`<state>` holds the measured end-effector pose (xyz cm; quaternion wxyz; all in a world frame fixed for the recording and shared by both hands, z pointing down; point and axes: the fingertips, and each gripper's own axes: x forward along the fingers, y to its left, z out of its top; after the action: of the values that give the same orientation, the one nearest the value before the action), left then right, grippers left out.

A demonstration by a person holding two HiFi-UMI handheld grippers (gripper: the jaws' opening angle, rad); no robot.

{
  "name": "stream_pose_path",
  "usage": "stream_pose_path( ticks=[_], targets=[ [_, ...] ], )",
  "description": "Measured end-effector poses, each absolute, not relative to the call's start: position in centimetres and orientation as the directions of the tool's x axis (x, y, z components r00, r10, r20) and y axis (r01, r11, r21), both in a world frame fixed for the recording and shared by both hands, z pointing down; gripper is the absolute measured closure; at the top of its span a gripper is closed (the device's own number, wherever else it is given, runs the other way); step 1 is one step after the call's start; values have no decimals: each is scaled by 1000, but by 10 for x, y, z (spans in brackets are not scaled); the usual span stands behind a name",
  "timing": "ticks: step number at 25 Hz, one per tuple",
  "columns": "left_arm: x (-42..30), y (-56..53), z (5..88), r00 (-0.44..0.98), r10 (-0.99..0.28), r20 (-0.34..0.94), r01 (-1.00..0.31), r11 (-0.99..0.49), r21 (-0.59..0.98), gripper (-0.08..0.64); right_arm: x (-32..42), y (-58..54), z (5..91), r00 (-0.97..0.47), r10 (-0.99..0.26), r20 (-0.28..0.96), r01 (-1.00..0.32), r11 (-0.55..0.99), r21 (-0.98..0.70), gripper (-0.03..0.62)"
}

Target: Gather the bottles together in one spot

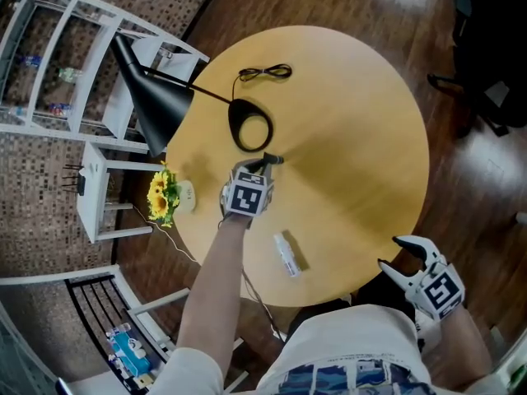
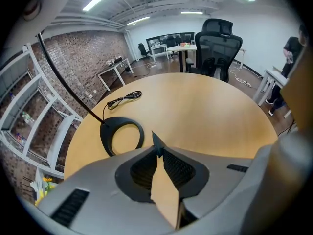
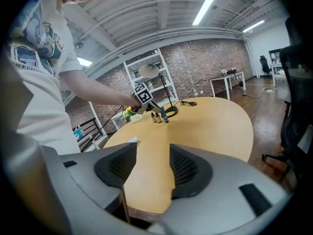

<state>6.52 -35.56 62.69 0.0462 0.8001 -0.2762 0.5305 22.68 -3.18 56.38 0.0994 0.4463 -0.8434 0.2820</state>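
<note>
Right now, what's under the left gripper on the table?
In the head view the left gripper covers that spot, so nothing beneath it can be made out. The right gripper view shows three small bottles standing on the table by its tips.

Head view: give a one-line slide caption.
Shut left gripper over round table; clear bottle lying nearby; right gripper open at the edge.
</note>
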Motion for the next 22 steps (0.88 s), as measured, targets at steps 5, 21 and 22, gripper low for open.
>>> stream_pose_path(
  ticks=[5,21,22],
  targets=[
    [68,-356,628,277,-388,879,-462,-856,-232,512,228,-36,565,-581,-696,421,-809,442,-387,356],
    [64,-347,590,343,-508,790,-475,-819,-321,434,215,-48,559,-614,-681,398,-788,498,-362,356],
    [62,-342,580,362,-523,771,-495,-809,-317,434,212,-50,558,-618,-680,395,-785,509,-353,356]
  ],
)
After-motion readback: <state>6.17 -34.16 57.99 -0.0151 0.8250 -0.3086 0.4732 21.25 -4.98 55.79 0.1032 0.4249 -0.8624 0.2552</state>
